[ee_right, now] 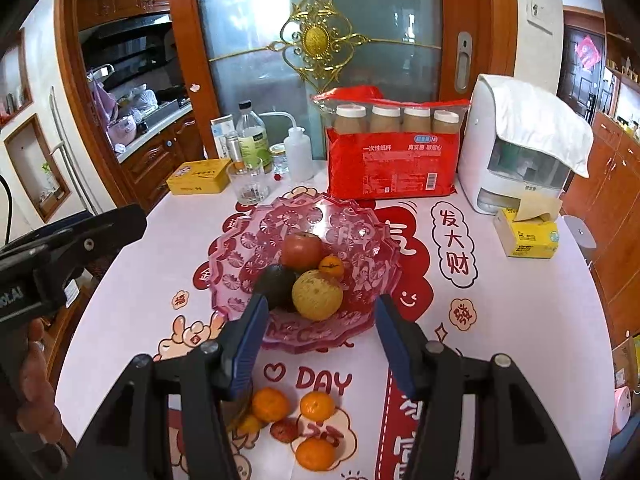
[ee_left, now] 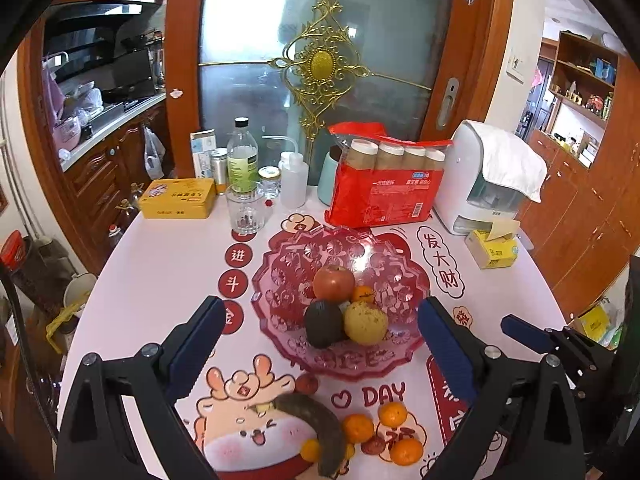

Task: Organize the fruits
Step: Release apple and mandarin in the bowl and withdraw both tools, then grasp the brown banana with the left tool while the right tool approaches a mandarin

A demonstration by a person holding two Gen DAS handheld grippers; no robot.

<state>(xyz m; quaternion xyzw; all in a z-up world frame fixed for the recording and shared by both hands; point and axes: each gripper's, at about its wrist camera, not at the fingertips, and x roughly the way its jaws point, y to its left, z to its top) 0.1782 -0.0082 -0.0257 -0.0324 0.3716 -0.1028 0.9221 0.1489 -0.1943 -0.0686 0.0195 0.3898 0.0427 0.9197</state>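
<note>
A pink glass fruit bowl (ee_left: 280, 276) (ee_right: 240, 248) stands mid-table. It holds a red apple (ee_left: 333, 282) (ee_right: 301, 251), a small mandarin (ee_left: 363, 294) (ee_right: 331, 266), a dark avocado (ee_left: 323, 322) (ee_right: 276, 285) and a yellow pear (ee_left: 366, 322) (ee_right: 317, 295). On the table in front of it lie several mandarins (ee_left: 357, 428) (ee_right: 270, 404), a browned banana (ee_left: 316, 424) and small red fruits (ee_left: 307, 383) (ee_right: 285, 429). My left gripper (ee_left: 320, 320) is open and empty above the bowl's near side. My right gripper (ee_right: 320, 316) is open and empty, just before the bowl.
At the back stand a red pack of paper cups (ee_left: 380, 188) (ee_right: 394, 160), a white appliance with a cloth (ee_left: 480, 176) (ee_right: 520, 148), a yellow tissue box (ee_left: 494, 248) (ee_right: 528, 236), a glass (ee_left: 245, 210) (ee_right: 249, 184), bottles (ee_left: 242, 156) and a yellow tin (ee_left: 178, 199) (ee_right: 198, 178).
</note>
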